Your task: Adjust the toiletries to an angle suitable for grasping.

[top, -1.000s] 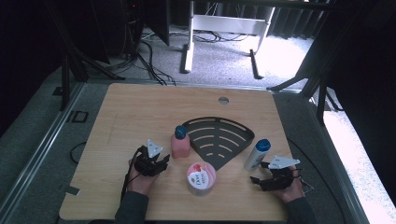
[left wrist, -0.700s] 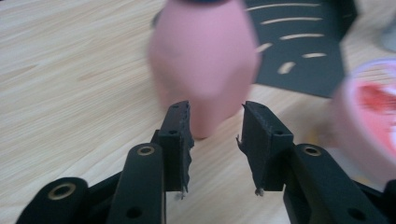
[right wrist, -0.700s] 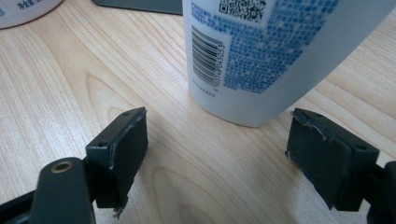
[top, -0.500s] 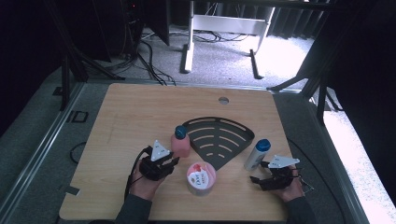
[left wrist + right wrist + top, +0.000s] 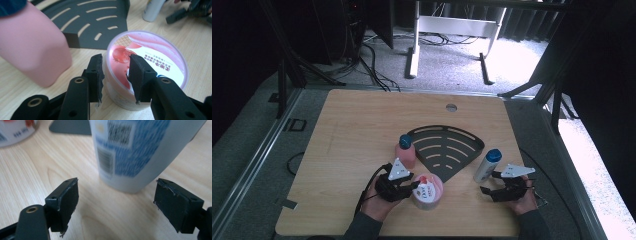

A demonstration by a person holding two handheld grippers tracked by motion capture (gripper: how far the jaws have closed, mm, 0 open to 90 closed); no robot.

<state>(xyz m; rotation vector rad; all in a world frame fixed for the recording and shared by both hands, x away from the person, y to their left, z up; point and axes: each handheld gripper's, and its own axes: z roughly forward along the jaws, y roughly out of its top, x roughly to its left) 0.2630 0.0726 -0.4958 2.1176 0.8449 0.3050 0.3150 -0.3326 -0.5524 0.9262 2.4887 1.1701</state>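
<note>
A round pink tub (image 5: 428, 192) with a pomegranate picture on its lid (image 5: 150, 60) stands near the table's front edge. My left gripper (image 5: 413, 186) is right at the tub's left side. In the left gripper view its jaws (image 5: 116, 72) stand a little apart, one beside the tub's wall and one over the lid, not pressing on it; they have just been opening. A pink bottle (image 5: 405, 152) with a blue cap stands just behind it (image 5: 32, 47). My right gripper (image 5: 488, 183) is open, and a white-and-blue bottle (image 5: 487, 165) stands upright just beyond its jaws (image 5: 116, 197).
A black fan-shaped slotted rack (image 5: 447, 147) lies flat on the wooden table (image 5: 362, 125) between the two bottles. A small round hole (image 5: 451, 107) sits near the table's far edge. Cables and a white frame lie on the floor beyond.
My left gripper has moved to the right, from in front of the pink bottle to the tub's side. The right gripper has stayed put by the white bottle.
</note>
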